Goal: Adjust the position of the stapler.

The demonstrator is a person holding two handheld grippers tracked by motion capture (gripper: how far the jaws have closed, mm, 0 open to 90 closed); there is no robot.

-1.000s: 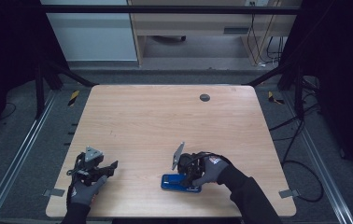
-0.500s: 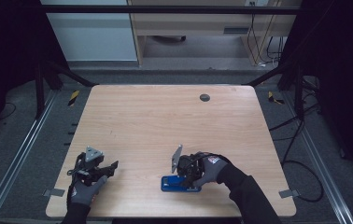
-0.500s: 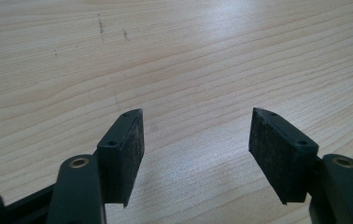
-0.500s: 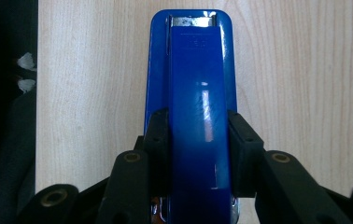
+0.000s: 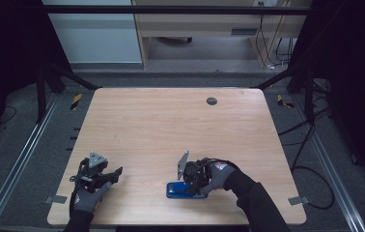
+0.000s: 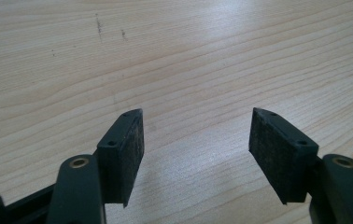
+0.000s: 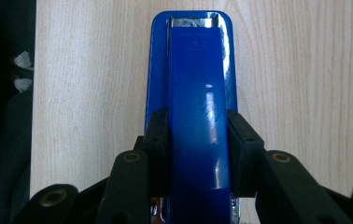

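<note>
Right tool (image 7: 198, 140) clamped both pads on the flanks of a blue stapler (image 7: 195, 79) lying flat near the worktop's (image 5: 171, 125) front edge; its rear end sat hidden behind the jaws. Left tool (image 6: 197, 140) gaped wide over bare wood, well apart.

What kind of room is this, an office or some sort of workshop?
Probably a lab or test station. A bare wooden table stands inside a dark metal frame, loose cables run over the floor, and gloved hands work handheld grippers, the right gripper around a blue stapler.
</note>
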